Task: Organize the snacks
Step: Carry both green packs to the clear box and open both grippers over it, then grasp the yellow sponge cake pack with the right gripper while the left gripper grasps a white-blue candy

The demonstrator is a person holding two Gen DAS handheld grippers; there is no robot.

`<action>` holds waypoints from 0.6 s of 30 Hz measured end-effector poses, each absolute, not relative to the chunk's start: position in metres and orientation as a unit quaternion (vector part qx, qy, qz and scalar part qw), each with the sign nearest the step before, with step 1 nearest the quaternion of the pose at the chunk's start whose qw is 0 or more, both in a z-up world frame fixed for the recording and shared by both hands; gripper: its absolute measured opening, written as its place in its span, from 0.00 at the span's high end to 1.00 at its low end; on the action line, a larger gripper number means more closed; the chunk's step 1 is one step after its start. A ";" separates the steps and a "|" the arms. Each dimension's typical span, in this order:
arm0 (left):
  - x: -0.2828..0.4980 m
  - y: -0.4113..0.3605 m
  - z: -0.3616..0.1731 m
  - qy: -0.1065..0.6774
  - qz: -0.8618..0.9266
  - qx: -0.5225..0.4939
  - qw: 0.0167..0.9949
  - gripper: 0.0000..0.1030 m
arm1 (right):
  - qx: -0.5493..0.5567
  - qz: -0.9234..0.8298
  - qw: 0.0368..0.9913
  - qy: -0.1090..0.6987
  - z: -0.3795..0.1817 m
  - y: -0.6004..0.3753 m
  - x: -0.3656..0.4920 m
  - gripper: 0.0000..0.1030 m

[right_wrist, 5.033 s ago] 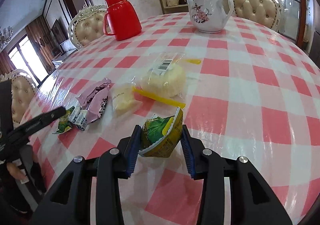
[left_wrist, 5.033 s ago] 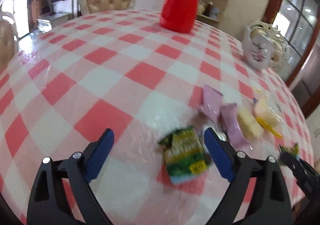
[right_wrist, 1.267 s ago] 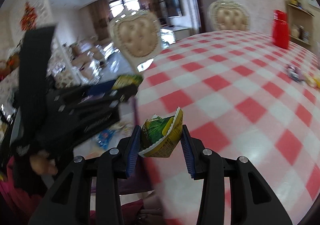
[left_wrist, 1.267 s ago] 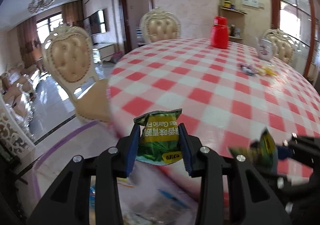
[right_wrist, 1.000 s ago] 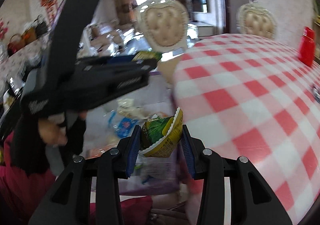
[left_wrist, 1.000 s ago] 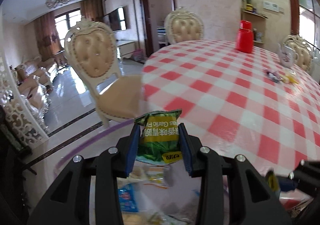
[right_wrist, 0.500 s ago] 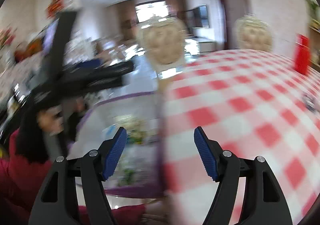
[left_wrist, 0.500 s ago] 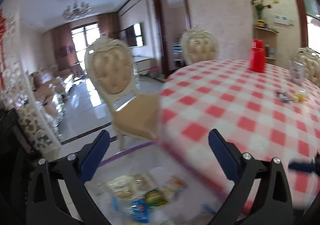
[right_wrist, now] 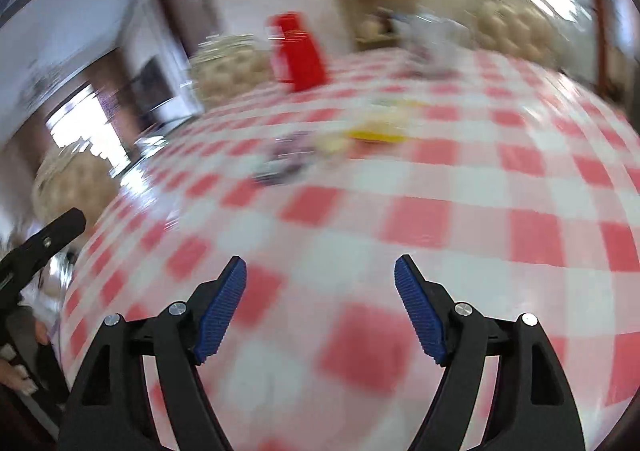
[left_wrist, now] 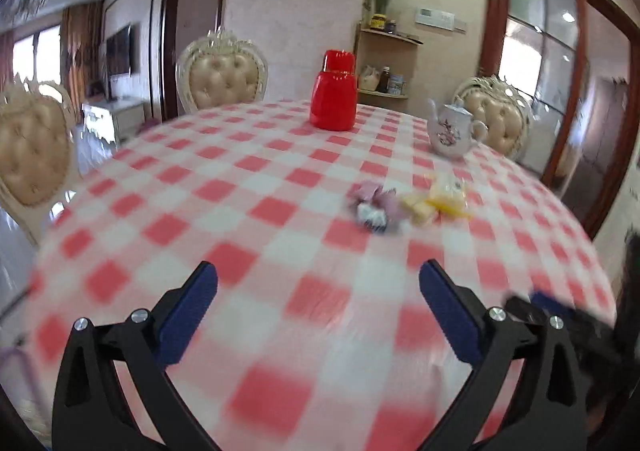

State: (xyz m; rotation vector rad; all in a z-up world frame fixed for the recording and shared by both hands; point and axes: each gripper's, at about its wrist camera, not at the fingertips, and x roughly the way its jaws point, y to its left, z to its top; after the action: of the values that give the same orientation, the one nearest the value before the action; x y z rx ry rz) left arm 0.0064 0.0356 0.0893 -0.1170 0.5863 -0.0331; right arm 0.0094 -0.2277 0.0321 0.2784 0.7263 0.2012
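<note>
left wrist view: the left gripper (left_wrist: 316, 307) hangs over the near part of the red-and-white checked surface (left_wrist: 224, 179), its jaws spread wide with nothing between them; they have just been opening. farther across the surface lie the snacks: purple packets (left_wrist: 372, 205) and, just to their right, yellow packets (left_wrist: 436, 201), close together. beyond them stand a red flask (left_wrist: 334, 95) and a white teapot (left_wrist: 452, 129), well apart from the snacks. part of the right gripper (left_wrist: 560, 315) shows blurred at the lower right.

right wrist view: the picture is smeared. the right gripper (right_wrist: 320, 311) is over the near part of the surface, jaws apart and empty, having just been opening. the purple packets (right_wrist: 286, 159) and yellow packets (right_wrist: 376, 127) lie farther across. a finger of the left gripper (right_wrist: 44, 239) shows at the left edge.
</note>
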 end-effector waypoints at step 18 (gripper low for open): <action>0.167 0.056 0.035 0.301 0.079 -0.196 0.930 0.02 | -0.001 0.139 0.900 0.414 0.005 -0.188 0.196 0.42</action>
State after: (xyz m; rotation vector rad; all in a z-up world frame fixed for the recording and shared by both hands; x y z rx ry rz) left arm 0.1672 0.0558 0.0347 -0.4024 0.6157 0.1617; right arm 0.1964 -0.1881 0.0054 -0.0015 0.8569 0.2882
